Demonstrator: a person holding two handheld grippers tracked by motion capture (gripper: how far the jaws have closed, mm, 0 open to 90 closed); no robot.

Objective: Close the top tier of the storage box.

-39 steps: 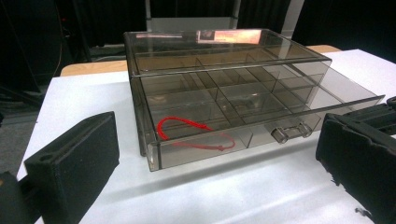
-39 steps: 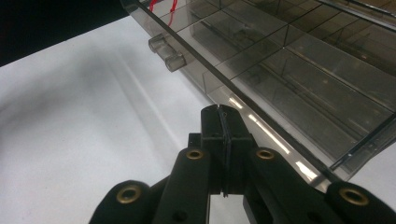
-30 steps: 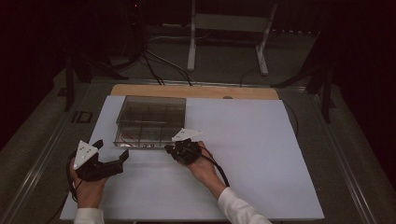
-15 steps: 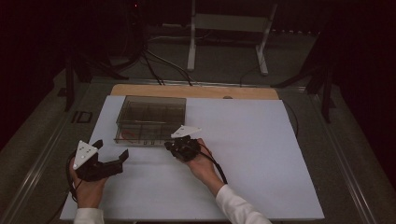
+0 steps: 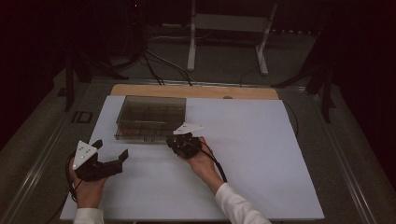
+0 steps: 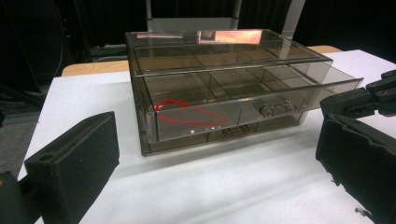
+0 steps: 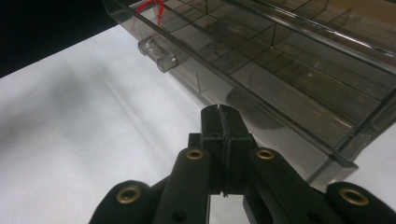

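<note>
Two grippers work at a smoked-clear drawer organizer (image 5: pixel 150 117) on the white tabletop (image 5: pixel 261 154). Right gripper (image 7: pixel 219 112) has its jaws pressed together w/ nothing between them; in its own view the closed tips sit just short of the pulled-out drawer front (image 7: pixel 261 105), down toward the corner. Drawer handle (image 7: pixel 158 55), a small clear bar, lies ahead and to the left of those tips, apart from them. Probably the jaws are kept together so they act as a blunt pusher or hook on the drawer rather than a clamp; whether the tips touch the plastic can't be told.

Left gripper (image 5: pixel 109 156) rests on the tabletop w/ jaws spread wide, nothing in them. Organizer stands straight ahead of it, near but not touching, framed between its two black jaws in the left gripper view. Likely parked there, ready to steady the case or grab once the drawer is free.

Drawer (image 6: pixel 252 93) stands partway out and skewed, its far-right end sticking out more than the end near the left jaw. Inside the front compartment, seen through the wall, lies a red loop (image 6: pixel 187 112), maybe a rubber band or cord. Other compartments look empty, as far as the tinted plastic allows.
</note>
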